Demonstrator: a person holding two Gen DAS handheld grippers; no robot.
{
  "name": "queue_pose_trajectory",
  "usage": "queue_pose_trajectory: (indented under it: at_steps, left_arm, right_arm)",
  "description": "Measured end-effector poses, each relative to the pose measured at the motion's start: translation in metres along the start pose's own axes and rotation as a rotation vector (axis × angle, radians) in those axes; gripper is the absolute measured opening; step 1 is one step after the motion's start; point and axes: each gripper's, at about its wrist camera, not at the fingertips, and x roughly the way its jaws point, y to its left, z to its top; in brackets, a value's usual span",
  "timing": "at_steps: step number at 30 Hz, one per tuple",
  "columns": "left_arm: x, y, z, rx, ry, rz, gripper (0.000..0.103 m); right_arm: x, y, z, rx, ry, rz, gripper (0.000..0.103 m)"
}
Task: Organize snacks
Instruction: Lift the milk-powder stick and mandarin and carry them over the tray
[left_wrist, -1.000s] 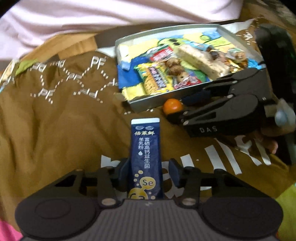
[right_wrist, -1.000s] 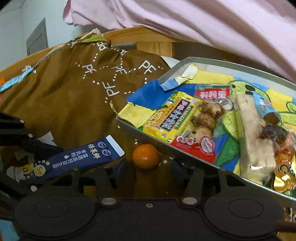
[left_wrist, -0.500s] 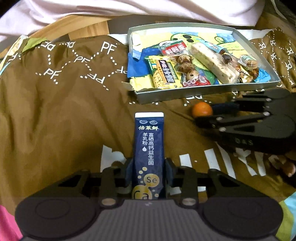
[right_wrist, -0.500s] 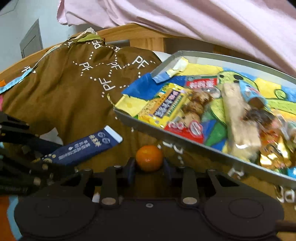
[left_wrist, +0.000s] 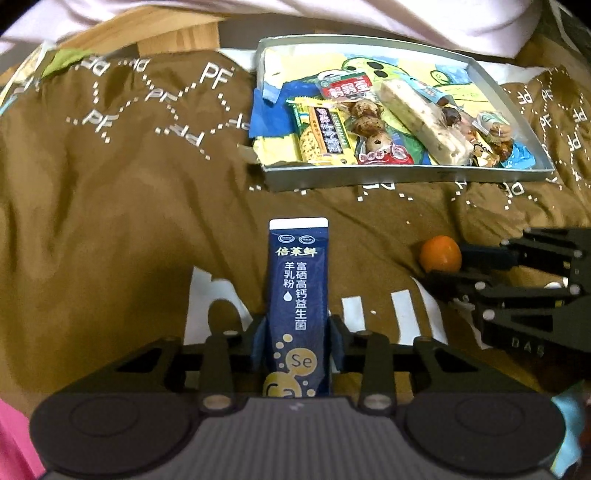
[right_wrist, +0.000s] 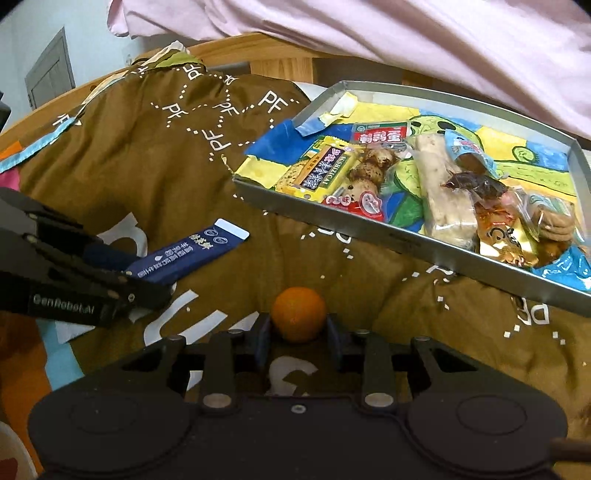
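A dark blue stick sachet (left_wrist: 298, 266) with a white top lies lengthwise between my left gripper's (left_wrist: 298, 330) pads, which press on its lower half. The right wrist view shows the same sachet (right_wrist: 192, 254) sticking out of the left gripper (right_wrist: 144, 273) just above the brown cloth. My right gripper (right_wrist: 298, 328) is shut on a small orange (right_wrist: 298, 314) in front of the tray. From the left wrist view, that orange (left_wrist: 440, 253) sits at the right gripper's (left_wrist: 456, 266) tips. The metal tray (left_wrist: 369, 173) holds several wrapped snacks on a colourful liner.
A brown cloth printed with white "PF" letters (left_wrist: 110, 166) covers the surface. Behind the tray (right_wrist: 369, 225) lie a wooden edge (right_wrist: 280, 66) and pale pink fabric (right_wrist: 406, 37). A pink patch (left_wrist: 14, 435) shows at the lower left.
My left jaws closed onto the sachet and the wrist rolled level. The right jaws closed on the orange and drew it back from the tray's front wall.
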Motion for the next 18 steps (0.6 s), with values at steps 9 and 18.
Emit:
queue_pose_trajectory:
  at_steps: [9,18]
  left_arm:
    - [-0.016,-0.019,-0.012,-0.054,0.041,-0.061,0.033]
    - [-0.019,-0.013,-0.014,-0.127,0.047,-0.102,0.032]
  right_arm:
    - [-0.026,0.009,-0.016,0.018,-0.003,-0.004,0.033]
    - [-0.045,0.015,-0.024,0.042,-0.035,-0.02,0.033]
